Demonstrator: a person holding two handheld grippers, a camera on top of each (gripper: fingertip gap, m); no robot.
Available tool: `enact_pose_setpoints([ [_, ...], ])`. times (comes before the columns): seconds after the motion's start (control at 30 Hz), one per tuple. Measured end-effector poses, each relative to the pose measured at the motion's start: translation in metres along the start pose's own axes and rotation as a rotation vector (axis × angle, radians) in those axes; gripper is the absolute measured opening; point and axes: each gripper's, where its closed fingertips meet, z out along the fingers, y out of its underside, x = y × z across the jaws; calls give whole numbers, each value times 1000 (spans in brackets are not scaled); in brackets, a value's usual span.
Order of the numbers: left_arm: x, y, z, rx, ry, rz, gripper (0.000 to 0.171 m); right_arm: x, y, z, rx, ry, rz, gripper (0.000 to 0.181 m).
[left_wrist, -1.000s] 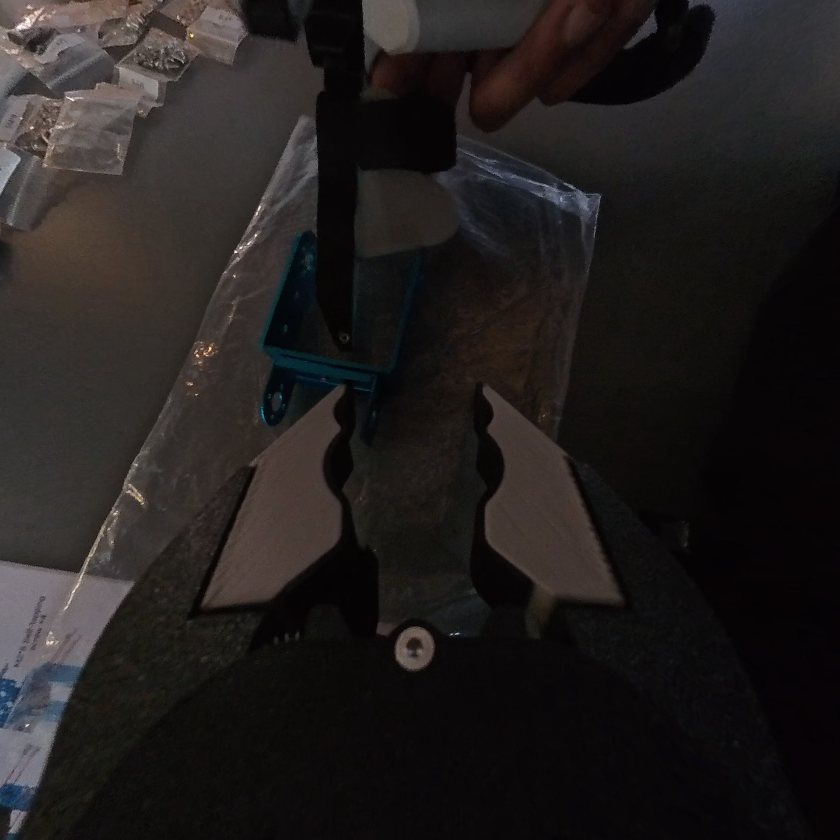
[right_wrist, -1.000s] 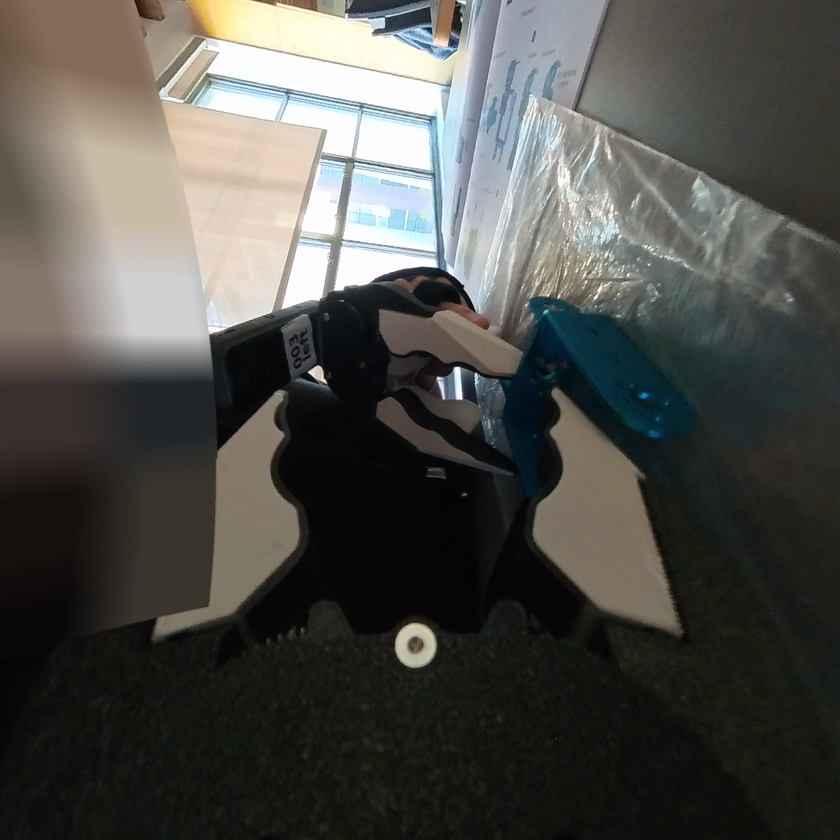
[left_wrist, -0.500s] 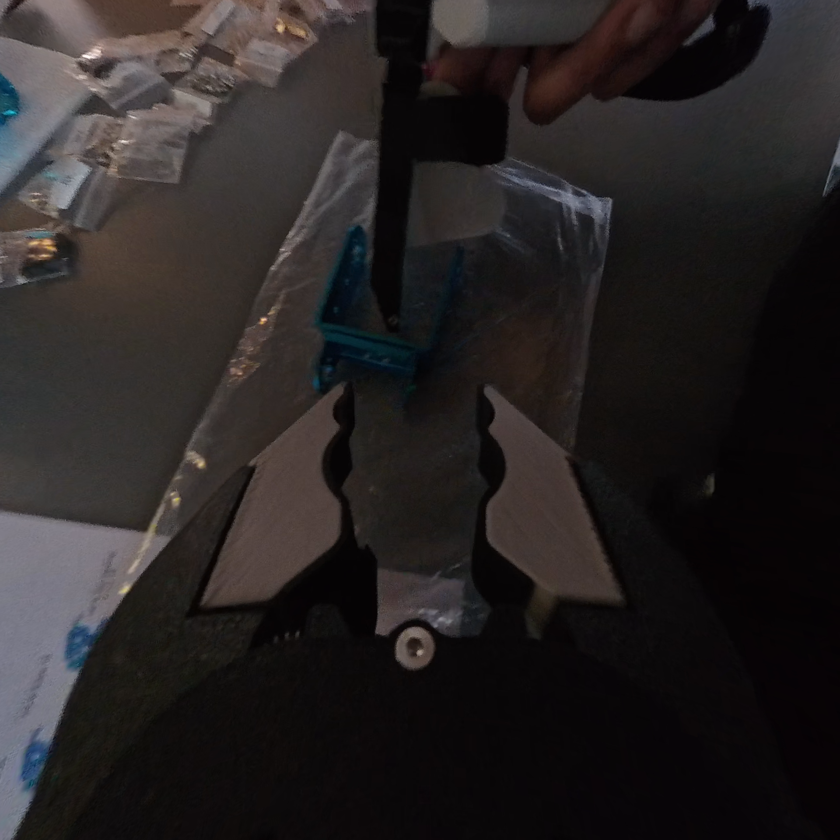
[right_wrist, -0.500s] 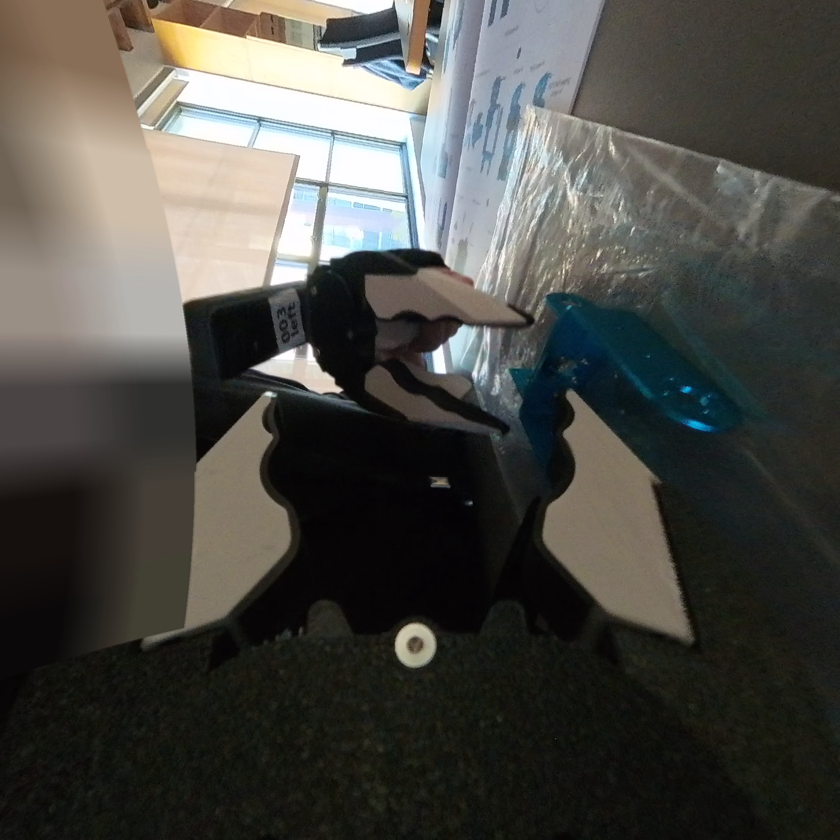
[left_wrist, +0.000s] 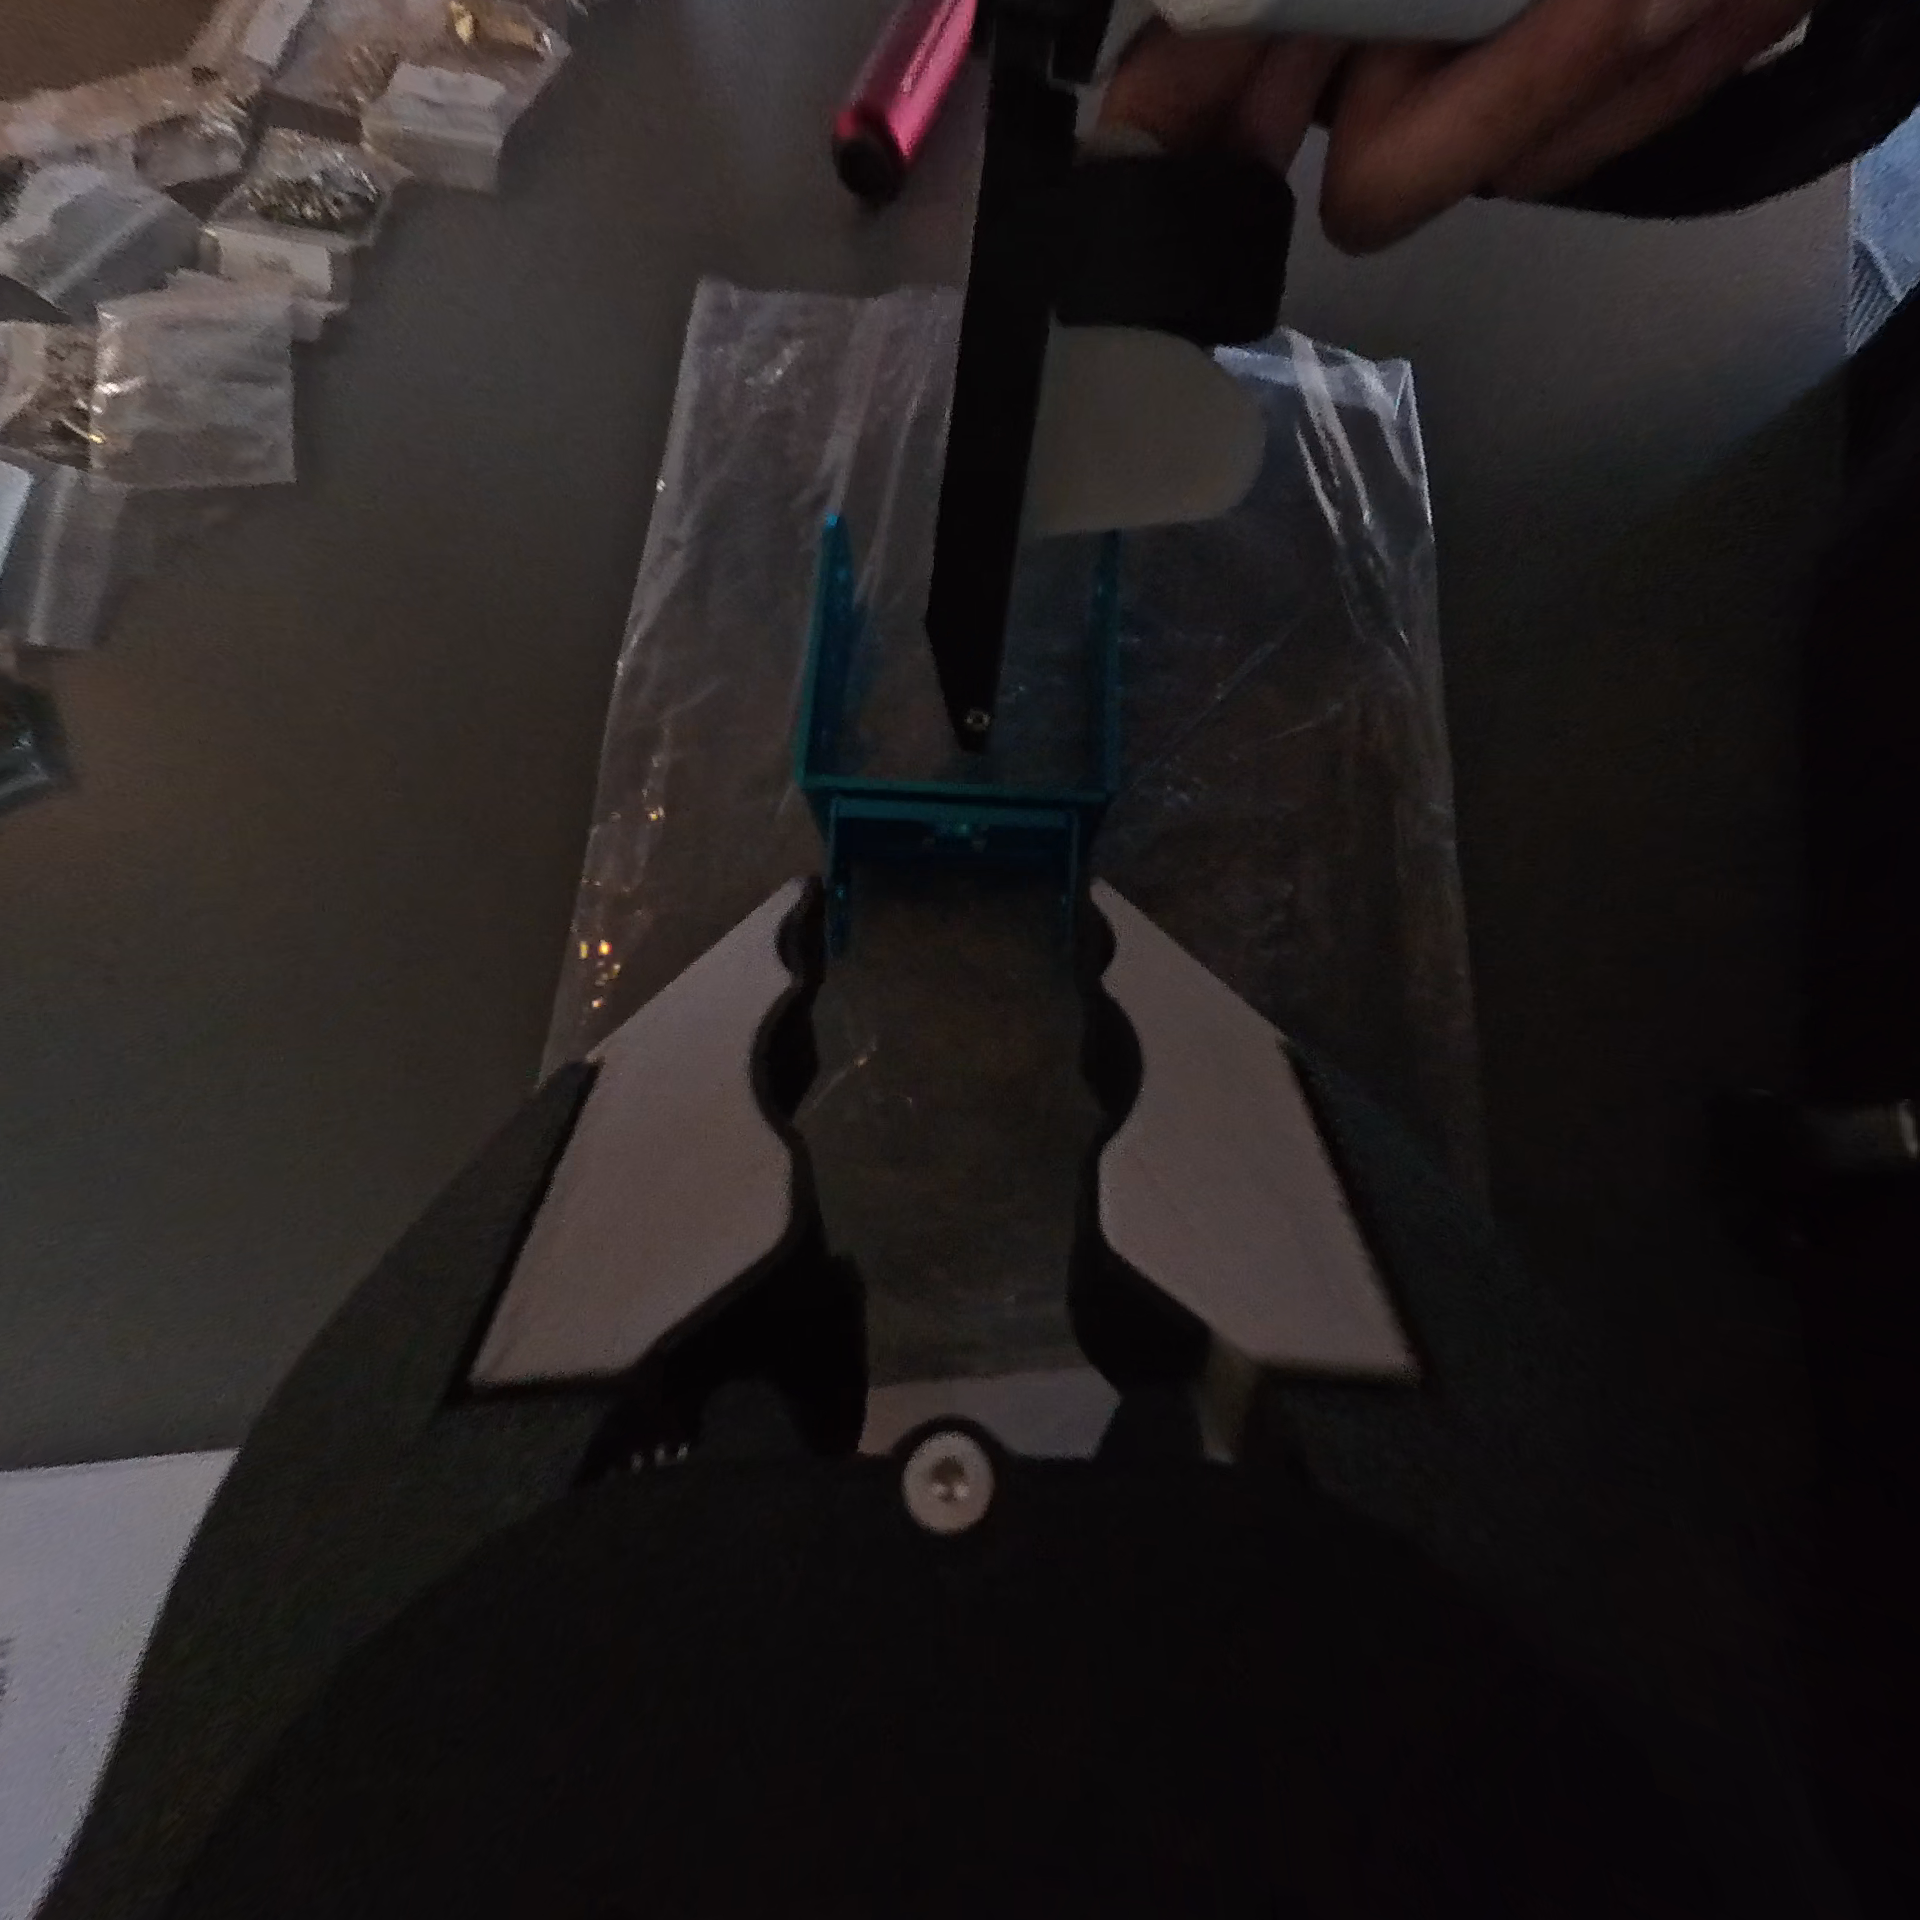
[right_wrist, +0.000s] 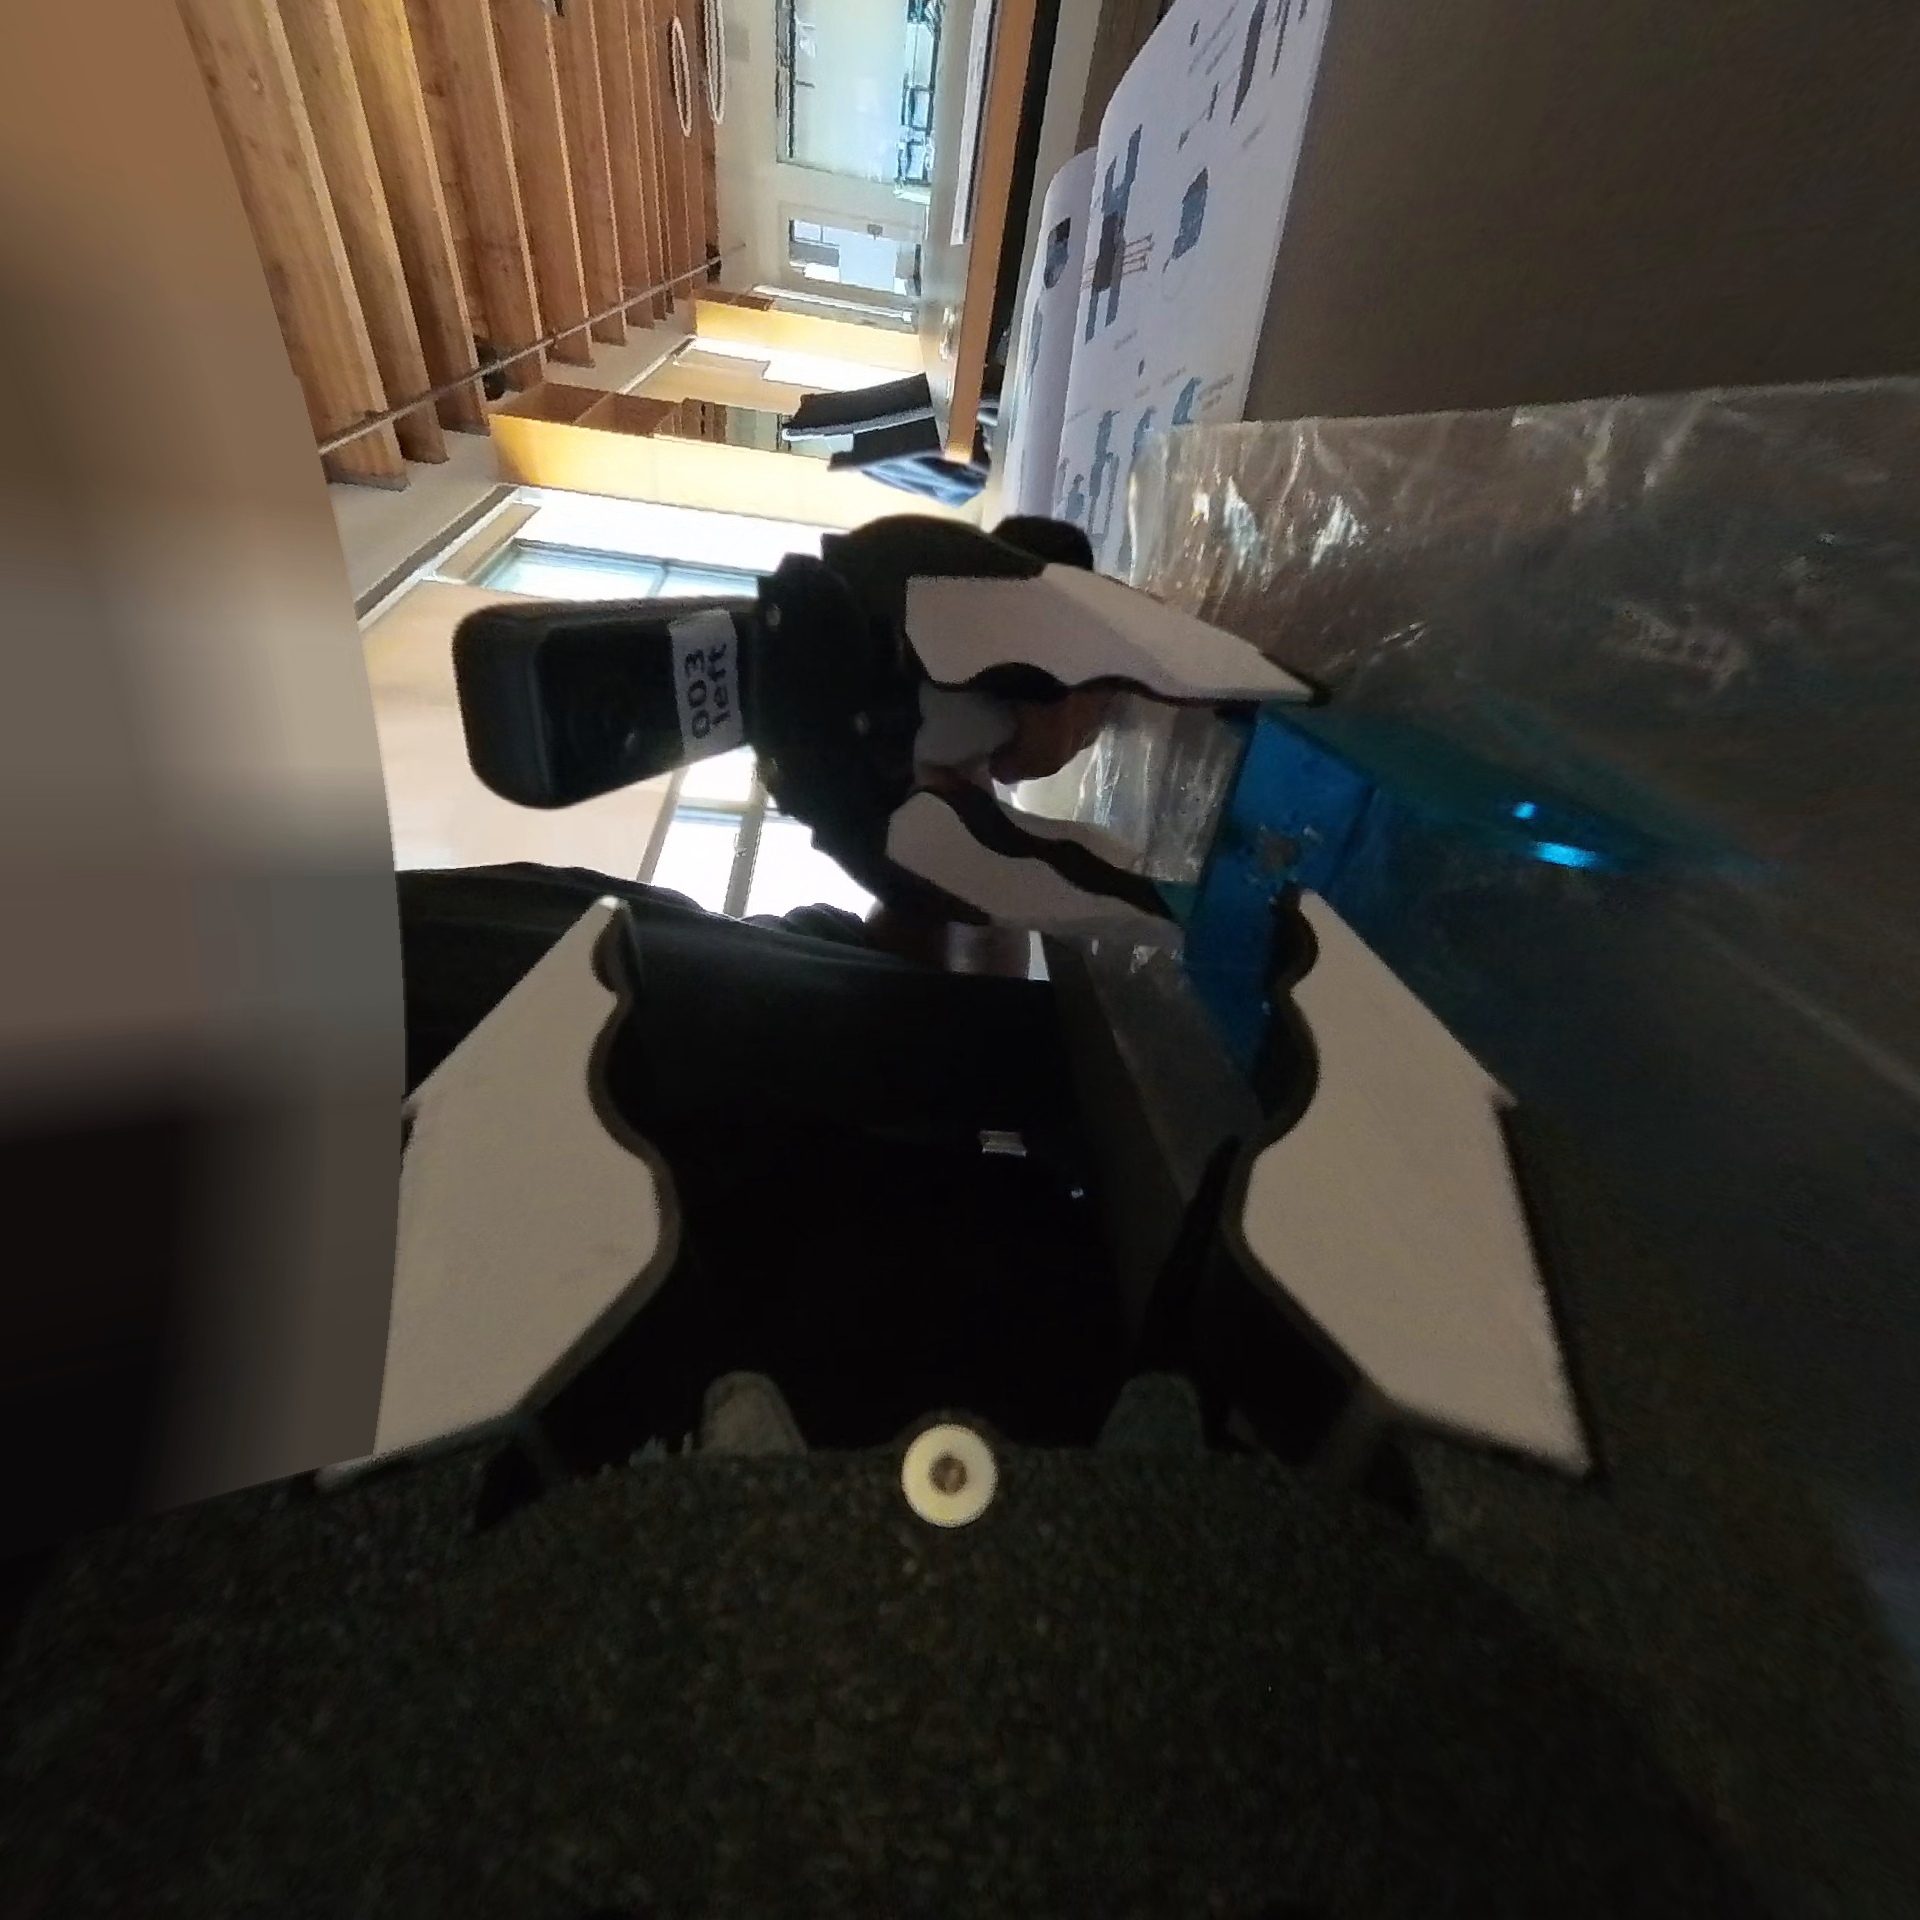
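Blue metal bracket (left_wrist: 956, 790) sits on clear plastic bag (left_wrist: 727, 582) on grey table (left_wrist: 416, 935). My left gripper (left_wrist: 956, 904) is spread wide, tips just flanking bracket's near end, nothing gripped. My right gripper (right_wrist: 961, 925) is also spread, one finger (left_wrist: 982, 582) poking down into bracket's channel. Pink tool (left_wrist: 904, 94) & small parts bags (left_wrist: 187, 416) lie further off.

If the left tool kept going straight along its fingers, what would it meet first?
Most likely the blue metal bracket. The left tool is open, its tips at the bracket's near legs, which sit just inside the gap. Contact cannot be judged. The right tool reaches in just beyond.
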Motion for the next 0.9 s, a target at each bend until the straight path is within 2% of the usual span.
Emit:
enact_pose_setpoints([
  [0.9,7,-22,-11,-3,-40,65,46,-12,8,2,-21,-42,-13,122],
])
